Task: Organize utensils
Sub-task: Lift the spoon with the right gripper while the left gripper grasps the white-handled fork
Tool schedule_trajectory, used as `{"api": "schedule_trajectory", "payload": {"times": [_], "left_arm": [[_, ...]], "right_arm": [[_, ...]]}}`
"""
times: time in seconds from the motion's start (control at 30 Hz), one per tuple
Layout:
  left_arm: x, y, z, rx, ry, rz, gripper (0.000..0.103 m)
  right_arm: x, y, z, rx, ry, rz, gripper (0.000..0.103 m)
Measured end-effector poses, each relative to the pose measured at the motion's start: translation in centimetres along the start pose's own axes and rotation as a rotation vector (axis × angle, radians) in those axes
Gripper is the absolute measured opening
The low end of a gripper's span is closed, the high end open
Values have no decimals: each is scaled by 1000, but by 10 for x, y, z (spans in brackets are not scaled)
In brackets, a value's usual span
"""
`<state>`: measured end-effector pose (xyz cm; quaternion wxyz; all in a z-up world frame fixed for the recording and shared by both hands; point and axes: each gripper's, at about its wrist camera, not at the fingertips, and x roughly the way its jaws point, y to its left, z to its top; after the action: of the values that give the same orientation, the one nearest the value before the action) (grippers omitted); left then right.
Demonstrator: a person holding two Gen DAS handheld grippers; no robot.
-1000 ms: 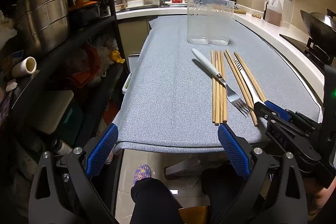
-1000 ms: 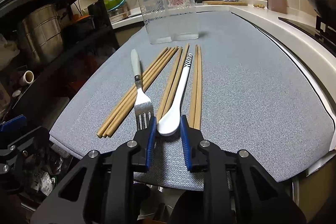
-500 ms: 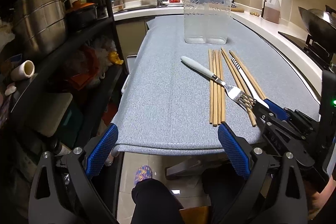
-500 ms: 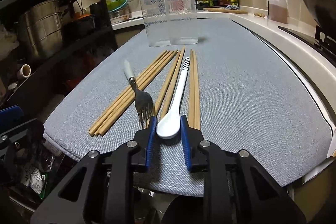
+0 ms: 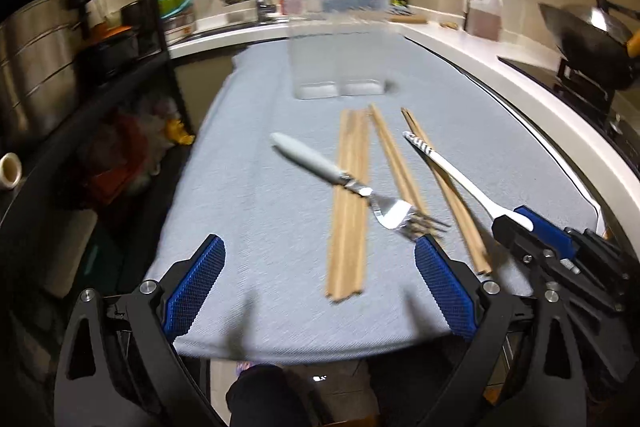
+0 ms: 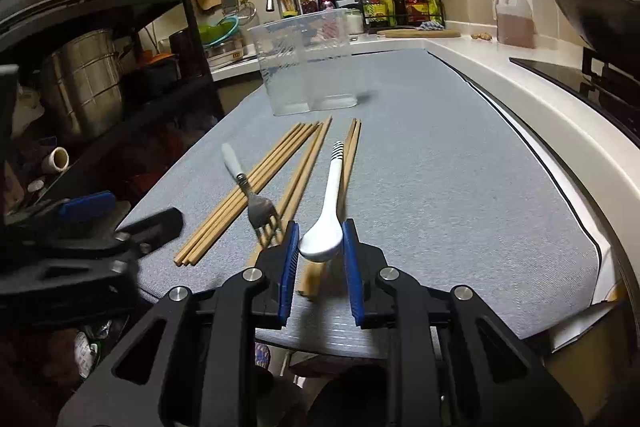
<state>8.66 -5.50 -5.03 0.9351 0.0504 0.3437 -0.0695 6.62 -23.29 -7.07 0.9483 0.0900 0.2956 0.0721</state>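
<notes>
Right wrist view: right gripper (image 6: 321,247) clamped on the white spoon (image 6: 327,219) by its bowl, handle running far toward the clear container (image 6: 306,67) at the desk's (image 6: 440,187) far end. Fork (image 6: 252,195) lies skewed over the chopsticks (image 6: 248,187), just left. Left gripper (image 5: 320,287) spread wide, holding nothing, nearer the fork.

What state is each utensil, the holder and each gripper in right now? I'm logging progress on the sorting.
Left gripper: jaws wide open, empty.
Right gripper: jaws shut on the spoon bowl.
Spoon: gripped, lifted at the bowl end.
Fork: tilted across the chopsticks, tines by the right gripper.
Chopsticks: lying flat on the cloth, unsorted.
Clear holder: upright, nothing visible inside.
</notes>
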Motion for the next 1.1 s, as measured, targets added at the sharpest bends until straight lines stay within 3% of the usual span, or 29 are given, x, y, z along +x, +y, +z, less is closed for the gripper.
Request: {"api": "schedule_trajectory", "payload": {"times": [0.43, 0.57, 0.63, 0.7, 0.73, 0.8, 0.9, 1.1], "left_arm": [[36, -41, 3, 62, 42, -96, 91], [43, -52, 2, 105, 49, -116, 76], [43, -53, 4, 97, 41, -125, 62], [47, -50, 4, 76, 70, -152, 38], [47, -47, 5, 63, 67, -159, 36], [38, -39, 6, 30, 38, -176, 19], [21, -29, 11, 22, -26, -173, 10], [-12, -13, 27, 47, -154, -146, 4]], "right_arm": [[2, -39, 4, 115, 15, -18, 22], [3, -37, 5, 113, 18, -11, 21], [3, -35, 5, 111, 15, -5, 21], [2, -35, 6, 106, 11, -4, 21], [2, -34, 6, 101, 9, -5, 21], [1, -32, 6, 91, 3, -8, 21], [-1, -30, 10, 84, -7, -5, 21], [-6, -22, 17, 59, -44, -3, 21]]}}
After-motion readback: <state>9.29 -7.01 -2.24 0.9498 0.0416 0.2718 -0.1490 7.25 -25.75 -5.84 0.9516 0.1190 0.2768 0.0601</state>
